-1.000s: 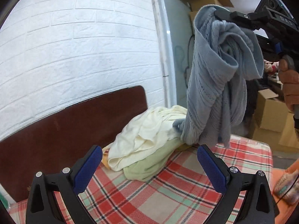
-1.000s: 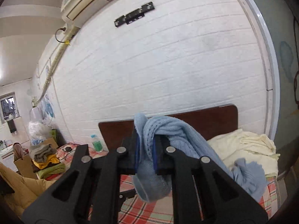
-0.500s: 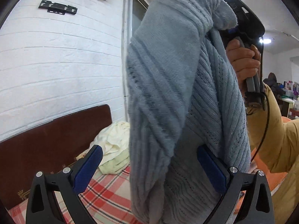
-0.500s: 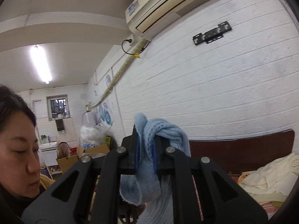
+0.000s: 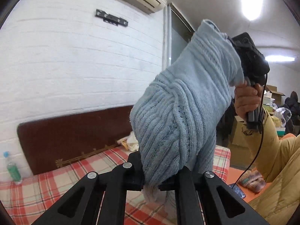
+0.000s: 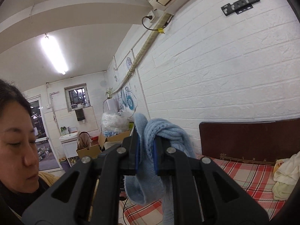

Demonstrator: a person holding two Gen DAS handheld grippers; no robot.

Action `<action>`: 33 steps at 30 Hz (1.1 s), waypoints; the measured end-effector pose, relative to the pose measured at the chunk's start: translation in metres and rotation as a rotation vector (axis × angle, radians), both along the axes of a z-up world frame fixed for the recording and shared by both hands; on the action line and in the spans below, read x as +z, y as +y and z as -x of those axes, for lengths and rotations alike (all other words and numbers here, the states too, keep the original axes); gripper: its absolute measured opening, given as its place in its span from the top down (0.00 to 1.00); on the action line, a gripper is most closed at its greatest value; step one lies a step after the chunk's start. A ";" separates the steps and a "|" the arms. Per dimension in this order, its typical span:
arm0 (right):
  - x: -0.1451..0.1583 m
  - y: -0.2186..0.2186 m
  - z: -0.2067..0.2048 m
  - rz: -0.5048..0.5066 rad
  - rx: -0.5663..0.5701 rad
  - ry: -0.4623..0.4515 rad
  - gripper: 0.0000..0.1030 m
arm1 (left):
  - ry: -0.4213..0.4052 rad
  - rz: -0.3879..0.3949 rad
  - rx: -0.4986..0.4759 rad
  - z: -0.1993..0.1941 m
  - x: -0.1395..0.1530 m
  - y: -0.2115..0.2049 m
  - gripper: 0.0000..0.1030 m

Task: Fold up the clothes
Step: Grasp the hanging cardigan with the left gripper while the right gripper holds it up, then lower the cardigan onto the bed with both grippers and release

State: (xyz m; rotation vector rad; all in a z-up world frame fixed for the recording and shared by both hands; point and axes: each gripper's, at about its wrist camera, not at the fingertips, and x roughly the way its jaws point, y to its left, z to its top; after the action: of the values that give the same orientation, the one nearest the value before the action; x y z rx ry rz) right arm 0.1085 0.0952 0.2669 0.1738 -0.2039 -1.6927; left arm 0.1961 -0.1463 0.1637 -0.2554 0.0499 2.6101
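Left wrist view: our left gripper [image 5: 151, 184] has its fingers closed on a low bunch of the pale blue ribbed knit sweater [image 5: 180, 112], while our right gripper [image 6: 146, 161], seen in the right wrist view, pinches another wad of it at the top. The sweater hangs in the air between both, twisted and bunched, above the red plaid bed sheet [image 5: 46, 185]. Risks as we judge them: both grips sit on thick random folds, not on a hem or shoulder, so pulling apart may only tighten the twist instead of opening the garment. Loose knit can slide out of the fingers or stretch. The dangling black cable [image 5: 258, 150] near the sweater could snag.
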 end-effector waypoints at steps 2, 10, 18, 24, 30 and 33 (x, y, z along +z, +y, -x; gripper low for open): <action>0.011 -0.003 -0.001 0.015 0.010 0.022 0.87 | 0.041 0.030 0.058 -0.025 0.026 -0.005 0.93; -0.010 -0.062 0.092 -0.080 -0.081 -0.129 0.86 | -0.050 0.127 0.344 -0.023 0.068 -0.048 0.92; -0.164 -0.200 0.221 -0.458 -0.135 -0.436 0.85 | -0.532 0.076 0.553 0.088 -0.084 -0.118 0.92; -0.267 -0.213 0.264 -0.606 -0.231 -0.565 0.51 | -0.752 -0.030 0.612 0.139 -0.174 -0.159 0.92; -0.318 -0.145 0.272 -0.629 -0.328 -0.639 0.36 | -0.781 -0.042 0.642 0.152 -0.191 -0.181 0.86; -0.341 -0.132 0.254 -0.692 -0.334 -0.635 0.36 | -0.780 -0.032 0.637 0.158 -0.201 -0.183 0.65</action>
State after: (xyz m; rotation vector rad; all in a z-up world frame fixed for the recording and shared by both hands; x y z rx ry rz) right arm -0.1457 -0.0368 -0.0743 1.2571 -0.1077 -1.9382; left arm 0.0379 -0.3290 -0.0371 -1.4496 -0.4027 2.8956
